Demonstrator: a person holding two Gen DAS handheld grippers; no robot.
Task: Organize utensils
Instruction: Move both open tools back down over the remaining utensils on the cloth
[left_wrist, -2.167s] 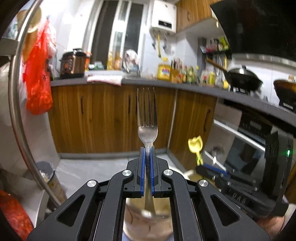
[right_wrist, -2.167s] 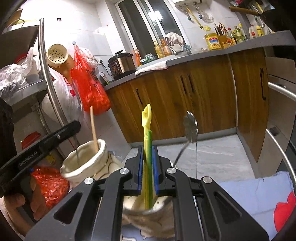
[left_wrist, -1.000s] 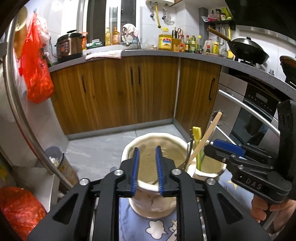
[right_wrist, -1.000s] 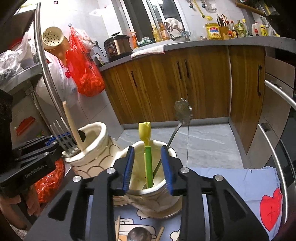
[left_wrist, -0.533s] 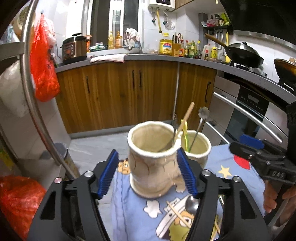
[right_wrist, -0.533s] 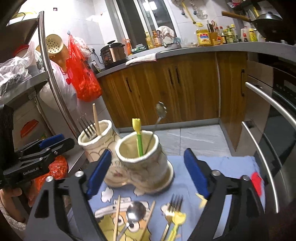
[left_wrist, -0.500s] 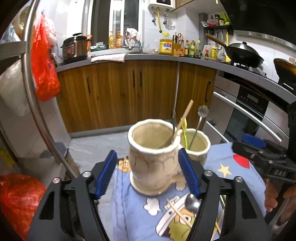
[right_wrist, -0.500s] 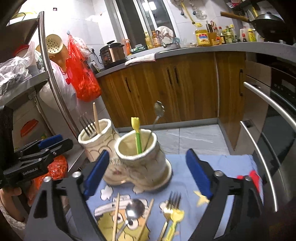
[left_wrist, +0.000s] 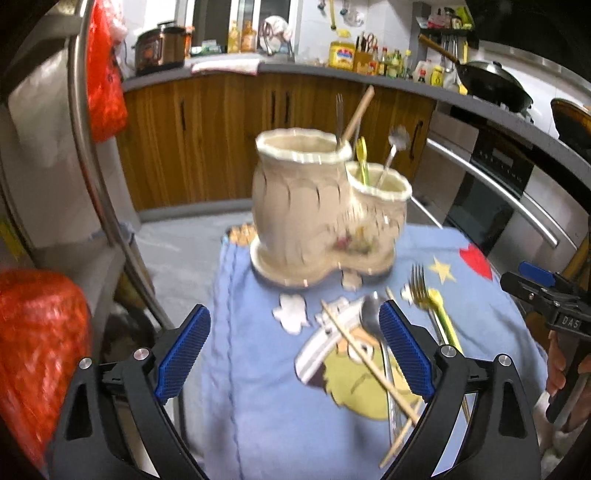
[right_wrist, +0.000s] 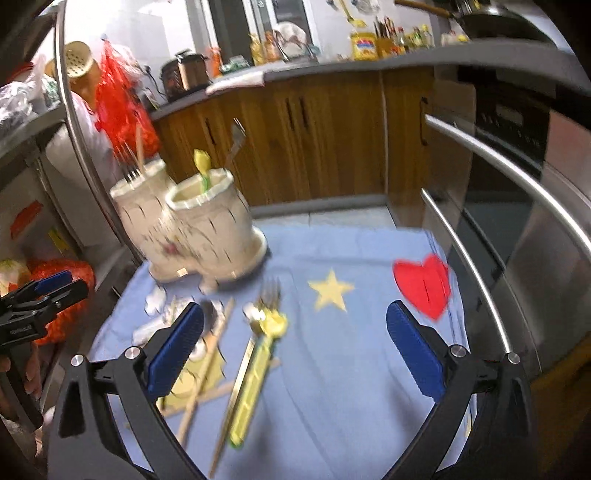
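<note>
Kitchen with wood cabinets behind, blue cartoon cloth (left_wrist: 258, 387) up front: both the left gripper (left_wrist: 293, 349) and right gripper (right_wrist: 293, 349) were opening with nothing between them, the two-cup ceramic holder (left_wrist: 306, 206) sat upper-centre partly filled, so I'd guess next was grabbing the fork (right_wrist: 264, 314) lying lower-centre.

Both views are lit by soft indoor light that seems to come from overhead and from the bright far wall, while the near corners fall into black fisheye vignette. Motion blur smears the ceramic holder (left_wrist: 314, 206) and the utensils lying on the blue cloth (right_wrist: 351, 362), most heavily in the right wrist view. The blue pads of each tool stay sharp. Straight lines bow strongly at the edges: the steel rail (left_wrist: 92, 155) on the left curves, and the oven handles (right_wrist: 517, 177) on the right carry pale glare streaks. Shadows are weak and diffuse.
</note>
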